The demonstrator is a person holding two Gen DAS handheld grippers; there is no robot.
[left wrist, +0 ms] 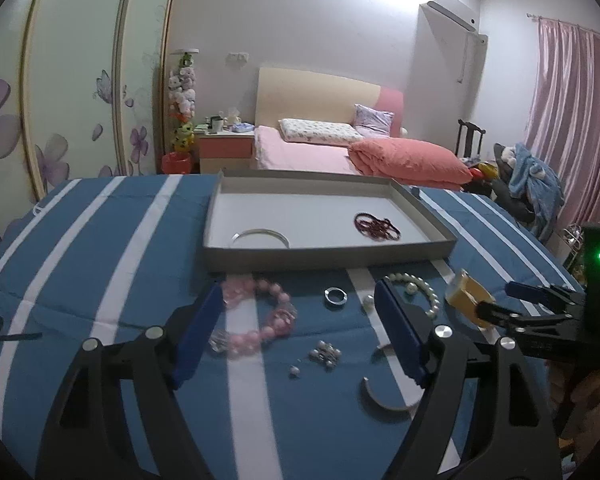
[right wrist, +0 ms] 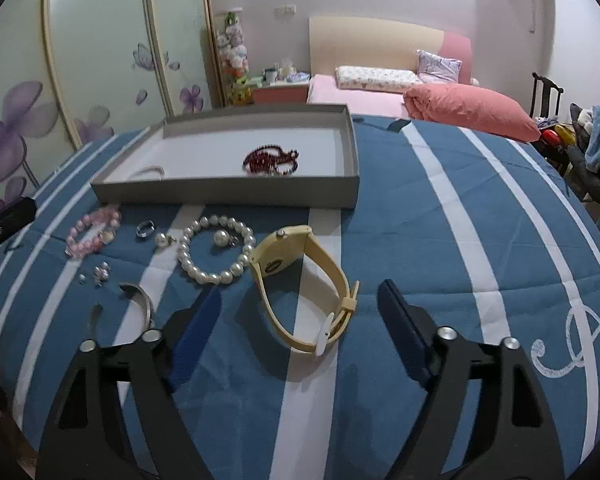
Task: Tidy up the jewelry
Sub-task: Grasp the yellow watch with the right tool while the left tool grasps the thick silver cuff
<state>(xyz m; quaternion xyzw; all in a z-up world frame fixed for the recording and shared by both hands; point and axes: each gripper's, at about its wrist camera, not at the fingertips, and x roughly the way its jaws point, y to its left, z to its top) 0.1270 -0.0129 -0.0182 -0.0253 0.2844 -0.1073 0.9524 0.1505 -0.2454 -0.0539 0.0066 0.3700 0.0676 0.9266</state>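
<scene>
A grey tray (left wrist: 324, 255) (right wrist: 228, 194) lies on the blue striped cloth, holding a dark red bead bracelet (left wrist: 377, 226) (right wrist: 271, 161) and a silver bangle (left wrist: 261, 236). In front of it lie a pink bead bracelet (left wrist: 256, 316) (right wrist: 93, 231), a silver ring (left wrist: 335, 295) (right wrist: 145, 228), a pearl bracelet (left wrist: 418, 293) (right wrist: 216, 254), pearl earrings (right wrist: 223, 238), a small cluster piece (left wrist: 324, 354), an open silver cuff (left wrist: 384, 396) (right wrist: 138, 304) and a yellow watch (right wrist: 304, 284). My left gripper (left wrist: 300, 300) is open above the pink bracelet and ring. My right gripper (right wrist: 300, 296) is open around the watch strap.
The cloth-covered table (right wrist: 440, 240) stretches to the right. Behind it stand a bed with a coral duvet (left wrist: 408, 158), a wardrobe with flower doors (left wrist: 60, 100) and pink curtains (left wrist: 572, 120). The right gripper shows at the right edge of the left wrist view (left wrist: 540, 312).
</scene>
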